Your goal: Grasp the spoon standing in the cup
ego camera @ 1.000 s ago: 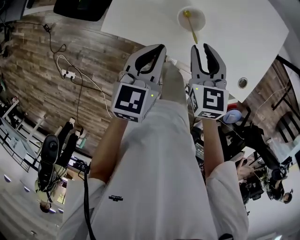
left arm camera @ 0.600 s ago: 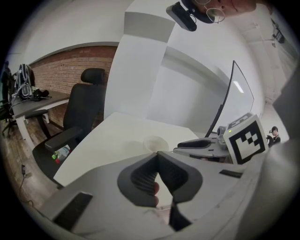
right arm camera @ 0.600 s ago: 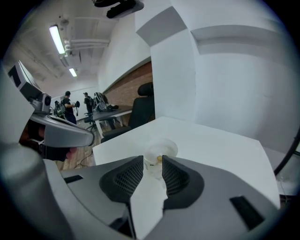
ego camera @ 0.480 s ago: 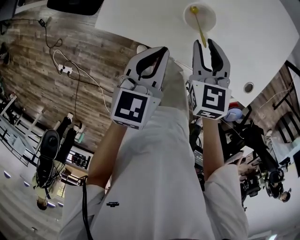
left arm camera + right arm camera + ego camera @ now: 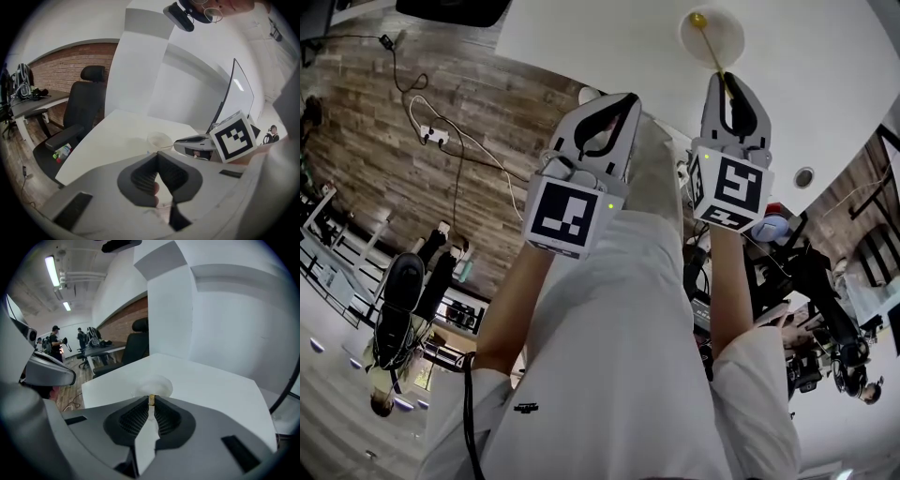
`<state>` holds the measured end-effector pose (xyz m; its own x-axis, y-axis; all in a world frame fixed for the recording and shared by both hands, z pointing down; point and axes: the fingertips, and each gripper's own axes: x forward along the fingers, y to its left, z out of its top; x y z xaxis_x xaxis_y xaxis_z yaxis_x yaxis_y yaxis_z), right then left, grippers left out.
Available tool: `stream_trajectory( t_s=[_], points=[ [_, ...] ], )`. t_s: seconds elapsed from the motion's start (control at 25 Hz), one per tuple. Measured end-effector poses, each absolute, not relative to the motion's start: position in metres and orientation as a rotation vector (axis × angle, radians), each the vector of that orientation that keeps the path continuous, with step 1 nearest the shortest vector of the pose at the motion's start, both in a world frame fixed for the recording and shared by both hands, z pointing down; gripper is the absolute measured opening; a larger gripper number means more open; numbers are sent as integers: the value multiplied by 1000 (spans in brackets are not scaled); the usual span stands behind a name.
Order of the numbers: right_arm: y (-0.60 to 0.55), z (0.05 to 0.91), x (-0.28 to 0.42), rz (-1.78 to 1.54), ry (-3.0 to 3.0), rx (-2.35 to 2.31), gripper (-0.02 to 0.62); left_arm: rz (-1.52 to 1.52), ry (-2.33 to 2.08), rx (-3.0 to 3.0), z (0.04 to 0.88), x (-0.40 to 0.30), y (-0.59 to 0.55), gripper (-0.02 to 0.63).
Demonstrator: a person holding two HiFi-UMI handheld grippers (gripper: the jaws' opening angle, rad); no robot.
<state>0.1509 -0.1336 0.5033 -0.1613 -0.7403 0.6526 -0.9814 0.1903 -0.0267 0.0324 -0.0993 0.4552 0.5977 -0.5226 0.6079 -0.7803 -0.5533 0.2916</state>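
Note:
A pale cup (image 5: 712, 36) stands on the white table (image 5: 825, 84) with a yellow spoon (image 5: 709, 42) leaning out of it towards me. My right gripper (image 5: 727, 81) has just been closing and its jaws now pinch the spoon's handle end; in the right gripper view the yellow handle (image 5: 151, 400) sits squeezed between the pads, just short of the cup (image 5: 154, 386). My left gripper (image 5: 622, 99) hovers to the left over the table's near edge, shut on nothing, its tips meeting (image 5: 157, 155). From there the cup (image 5: 159, 139) shows beyond.
A round grommet (image 5: 804, 176) sits in the table at the right. Cables and a power strip (image 5: 431, 141) lie on the wooden floor at the left. A black office chair (image 5: 79, 117) stands by the table's far side, a monitor (image 5: 234, 93) to the right.
My right gripper moved forward to the spoon and its wide-open jaws closed on the handle. The left gripper stayed shut and barely shifted.

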Motion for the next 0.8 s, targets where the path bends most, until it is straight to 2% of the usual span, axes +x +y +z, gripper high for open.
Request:
stream_trajectory(
  t_s=[0.8],
  points=[
    [-117,414,155,513,-2003,1736,40,557,-1016,2478,389,28,-96,11]
  ],
)
